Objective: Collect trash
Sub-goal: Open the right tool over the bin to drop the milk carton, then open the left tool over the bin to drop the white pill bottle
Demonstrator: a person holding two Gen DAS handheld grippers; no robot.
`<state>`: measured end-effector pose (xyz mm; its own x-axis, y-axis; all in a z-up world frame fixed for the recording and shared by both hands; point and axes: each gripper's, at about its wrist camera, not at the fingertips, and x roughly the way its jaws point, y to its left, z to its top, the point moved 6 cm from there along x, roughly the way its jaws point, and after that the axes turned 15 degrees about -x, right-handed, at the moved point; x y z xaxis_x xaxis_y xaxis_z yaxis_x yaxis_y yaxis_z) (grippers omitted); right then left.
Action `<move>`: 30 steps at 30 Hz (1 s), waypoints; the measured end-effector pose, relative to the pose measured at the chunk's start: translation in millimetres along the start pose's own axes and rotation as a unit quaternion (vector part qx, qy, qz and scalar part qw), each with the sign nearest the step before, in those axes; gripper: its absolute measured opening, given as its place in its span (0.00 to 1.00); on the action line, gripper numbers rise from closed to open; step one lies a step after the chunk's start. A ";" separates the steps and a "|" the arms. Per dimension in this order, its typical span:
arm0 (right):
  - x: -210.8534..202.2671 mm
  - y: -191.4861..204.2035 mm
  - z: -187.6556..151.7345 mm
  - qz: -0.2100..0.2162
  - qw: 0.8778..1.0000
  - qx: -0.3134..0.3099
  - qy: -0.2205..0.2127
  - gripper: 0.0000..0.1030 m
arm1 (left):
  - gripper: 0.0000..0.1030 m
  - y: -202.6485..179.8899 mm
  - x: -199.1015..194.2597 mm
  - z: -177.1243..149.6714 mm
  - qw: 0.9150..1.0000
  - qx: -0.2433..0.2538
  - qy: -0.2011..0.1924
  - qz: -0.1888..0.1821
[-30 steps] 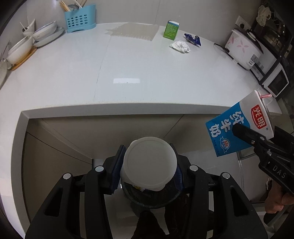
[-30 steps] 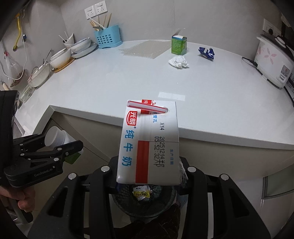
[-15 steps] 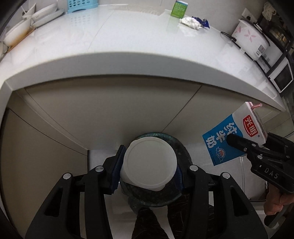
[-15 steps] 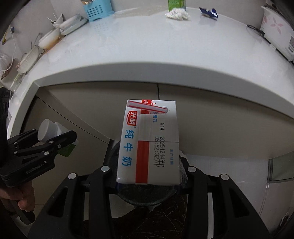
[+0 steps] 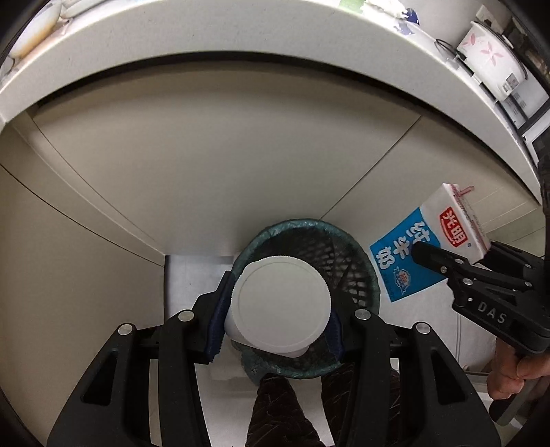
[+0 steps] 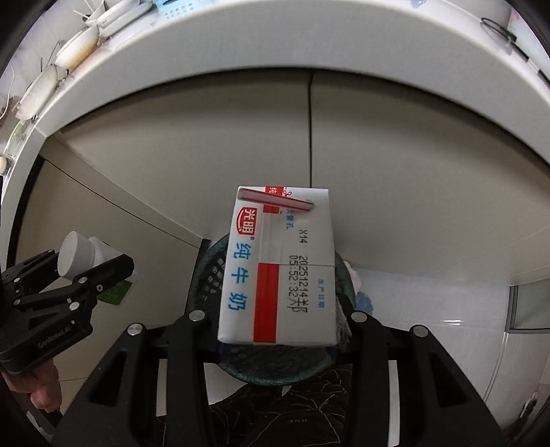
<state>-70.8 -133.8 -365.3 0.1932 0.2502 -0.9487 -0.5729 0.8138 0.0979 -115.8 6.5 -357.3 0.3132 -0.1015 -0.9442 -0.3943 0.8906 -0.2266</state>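
Note:
My left gripper (image 5: 276, 311) is shut on a white plastic cup (image 5: 280, 309) and holds it directly over a black mesh trash bin (image 5: 330, 251) with a dark liner. My right gripper (image 6: 276, 318) is shut on a blue, white and red milk carton (image 6: 278, 268) with a straw, held above the same bin (image 6: 209, 275). The carton (image 5: 426, 244) and right gripper (image 5: 447, 264) also show at the right of the left wrist view. The cup (image 6: 77, 256) and left gripper (image 6: 86, 271) show at the left of the right wrist view.
Beige cabinet doors (image 5: 213, 158) stand behind the bin under the white counter edge (image 5: 240, 31). A rice cooker (image 5: 491, 58) sits on the counter at the right, dishes (image 6: 75, 51) at the left. A patterned dark trouser leg (image 5: 278, 412) is below the bin.
Both grippers have tilted down and dropped below the counter edge. The bin has come fully into view beneath the cup and the carton. Both still hold their items.

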 end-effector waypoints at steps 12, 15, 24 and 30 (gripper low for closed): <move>27.6 3.3 -12.9 0.001 0.999 -0.012 0.039 0.49 | 0.44 -2.5 7.6 -1.0 1.000 0.001 0.008 0.002; 24.3 1.1 -12.5 -0.007 0.999 -0.009 0.032 0.68 | 0.44 -3.4 9.6 -2.6 1.000 0.004 0.010 0.002; 1.7 -27.1 -17.6 -0.038 0.999 0.032 -0.003 0.93 | 0.44 -13.5 23.9 -9.1 1.000 0.018 0.024 -0.005; -6.9 -45.4 -21.7 -0.047 0.998 0.048 -0.005 0.93 | 0.44 -34.6 42.3 -15.0 0.999 0.035 0.040 -0.013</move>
<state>-63.4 -183.8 -369.7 0.2501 0.1746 -0.9523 -0.4722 0.8807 0.0374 -101.9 -35.2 -393.0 0.2514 -0.1568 -0.9551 -0.3244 0.9161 -0.2358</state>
